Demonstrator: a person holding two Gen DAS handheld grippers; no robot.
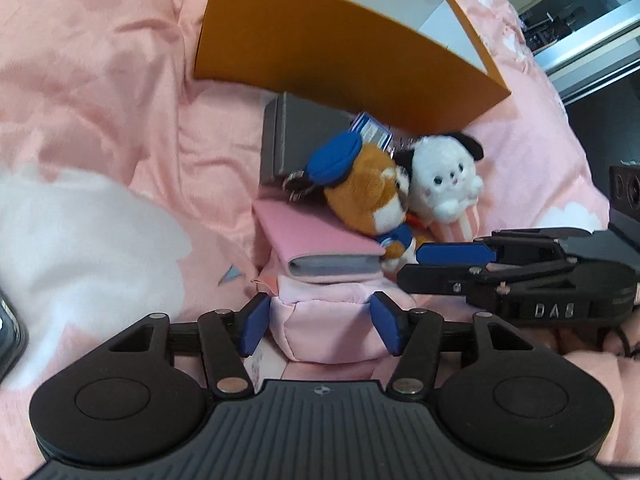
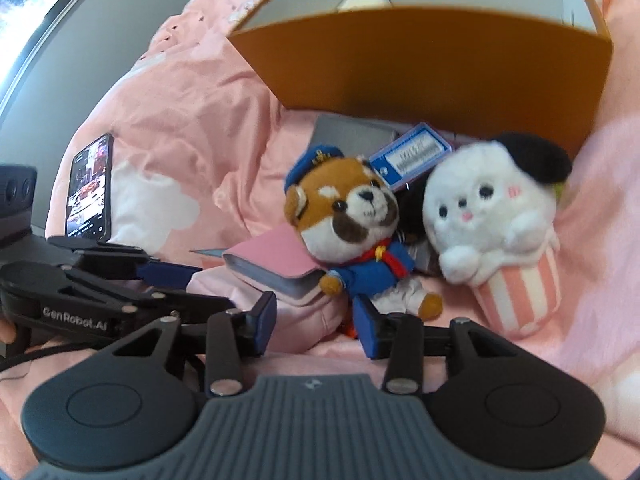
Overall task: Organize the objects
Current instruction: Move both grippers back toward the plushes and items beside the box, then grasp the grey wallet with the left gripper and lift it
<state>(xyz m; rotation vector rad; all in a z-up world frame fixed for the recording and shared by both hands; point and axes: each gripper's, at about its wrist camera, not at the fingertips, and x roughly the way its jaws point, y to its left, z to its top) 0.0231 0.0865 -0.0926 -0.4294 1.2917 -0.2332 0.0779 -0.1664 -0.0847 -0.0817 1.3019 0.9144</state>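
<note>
L gripper [image 1: 320,322] jaws wide, straddling pink pouch [image 1: 320,332] w/o pressing – R gripper [image 2: 316,326] open, near brown plush [image 2: 352,224].

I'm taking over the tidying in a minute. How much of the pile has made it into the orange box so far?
Little looks done: the orange box shows only a pale interior, though part is hidden. Nothing is in hand. The left gripper is open around a pink pouch; the right gripper is open near the red panda plush. Left outside: the pink wallet, white plush, grey box, blue tag.
</note>
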